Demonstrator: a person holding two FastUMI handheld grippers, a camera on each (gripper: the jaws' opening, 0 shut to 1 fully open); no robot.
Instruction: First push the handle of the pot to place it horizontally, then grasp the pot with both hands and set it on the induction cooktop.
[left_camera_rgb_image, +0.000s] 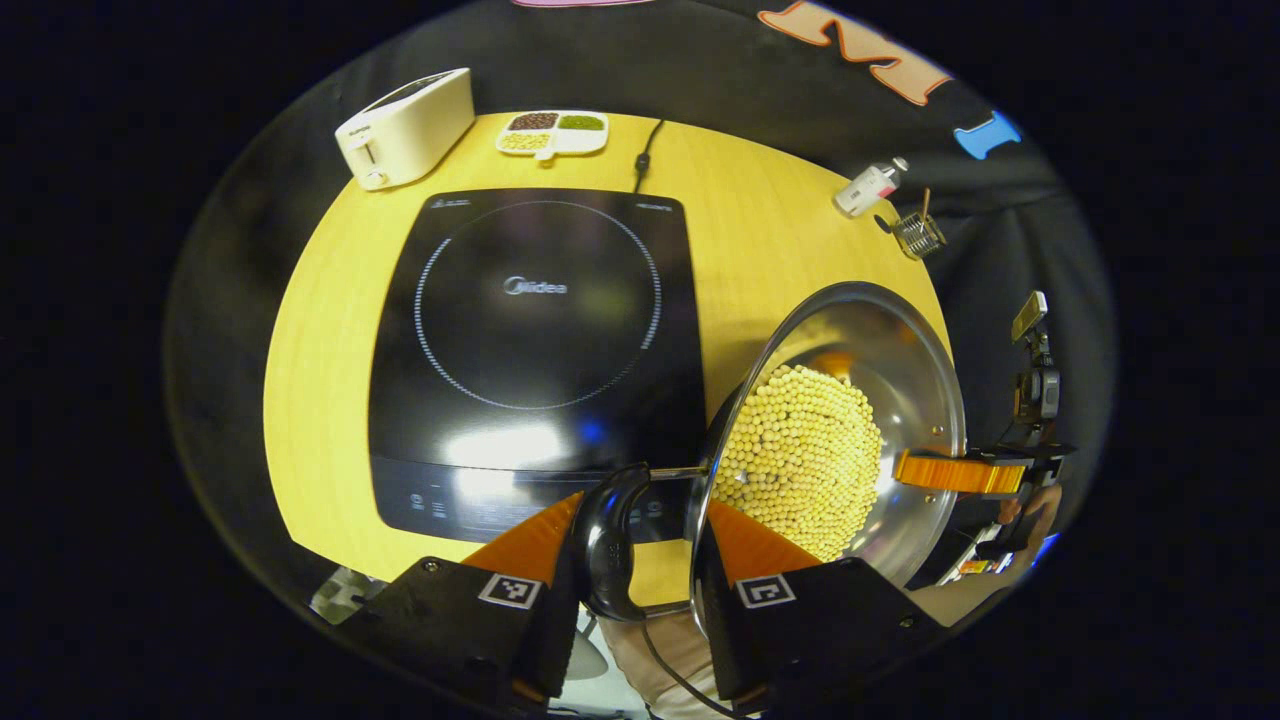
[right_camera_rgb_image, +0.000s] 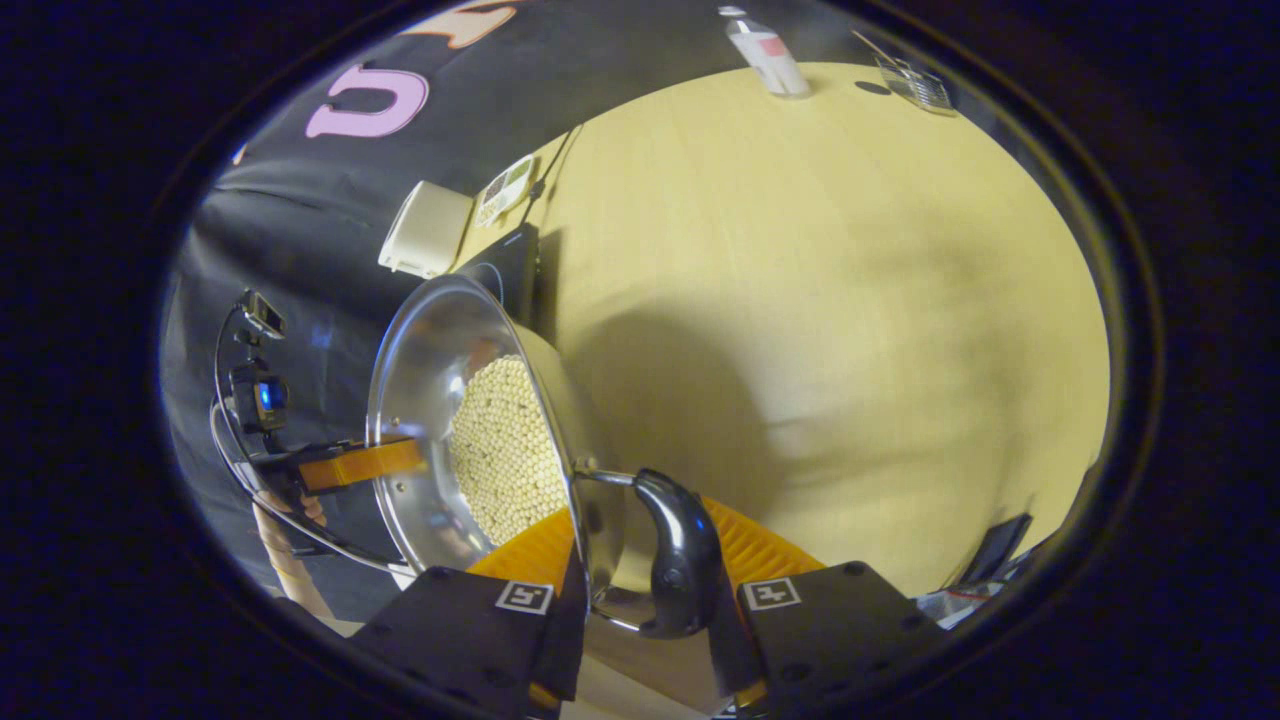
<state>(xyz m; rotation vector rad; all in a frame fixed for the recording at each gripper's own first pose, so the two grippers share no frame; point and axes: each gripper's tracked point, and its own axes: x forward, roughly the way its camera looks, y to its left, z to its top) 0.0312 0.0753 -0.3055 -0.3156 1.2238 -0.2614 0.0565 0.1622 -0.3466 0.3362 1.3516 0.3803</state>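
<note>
Left claw (left_camera_rgb_image: 640, 560): clamps one black pot handle (left_camera_rgb_image: 610, 540).
Right claw (right_camera_rgb_image: 640, 570): clamps the other.
Pot (left_camera_rgb_image: 860, 400): lifted, right of the cooktop (left_camera_rgb_image: 540, 350).
Left: setting it down there.

The glossy black induction cooktop (left_camera_rgb_image: 540, 340) is lying bare. Along the round yellow wooden table's (left_camera_rgb_image: 780, 230) far edge are standing a cream toaster (left_camera_rgb_image: 405, 128), white divided dish (left_camera_rgb_image: 553, 132), white bottle (left_camera_rgb_image: 870, 186) and wire cup (left_camera_rgb_image: 918, 235).
</note>
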